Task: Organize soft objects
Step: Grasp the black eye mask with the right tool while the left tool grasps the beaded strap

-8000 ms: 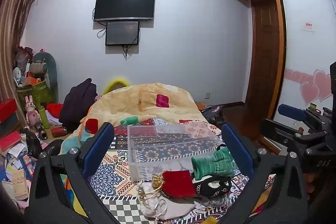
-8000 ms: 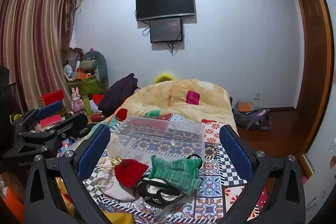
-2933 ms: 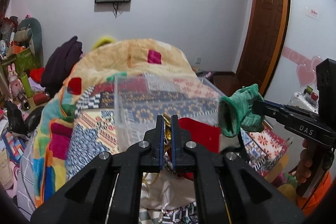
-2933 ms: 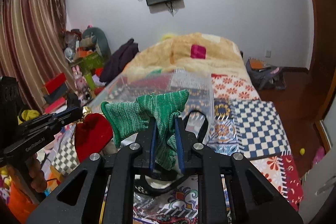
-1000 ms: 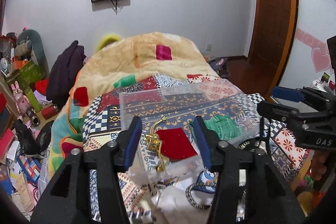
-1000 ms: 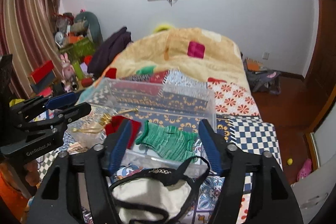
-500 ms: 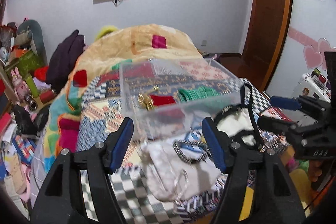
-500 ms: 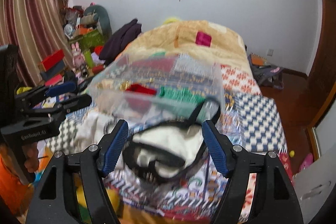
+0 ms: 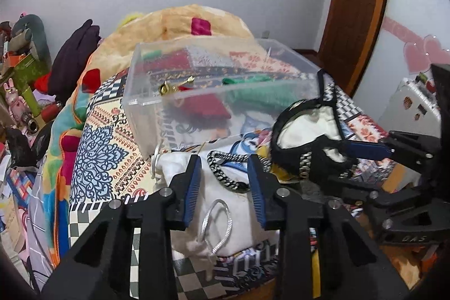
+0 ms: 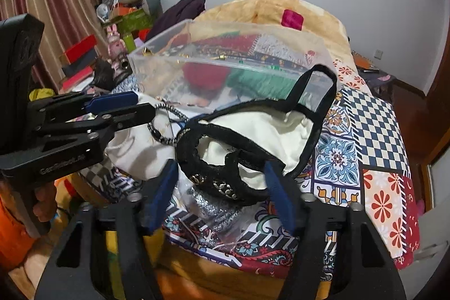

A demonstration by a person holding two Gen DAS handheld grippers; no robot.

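Approx. half done, judged from what's seen. Two soft items are already lodged in the clear box, upper centre of the left wrist view: a red pouch w/ gold tassel, and a green knit glove beside it on the right. Both are seen through the box wall, also in the right wrist view, upper centre.

Still left on the bed, in front of the box: a white drawstring pouch at lower centre of the left view, and a cream bag w/ black trim and straps at centre of the right view. A silvery glitter item in clear wrap is seen under the cream bag; what it is can't be told.

The left tool is held partly open, nothing between its pads, poised right over the white pouch w/ a black-white cord between the fingers; contact can't be confirmed. The right tool is spread wider, empty, its fingers set either side of the cream bag's black lower rim, not yet closed on it.

Judged next: both remaining bags are to be gripped and moved into the box. Space inside looks adequate, though the cream bag is bulky and its straps may snag on the box rim.
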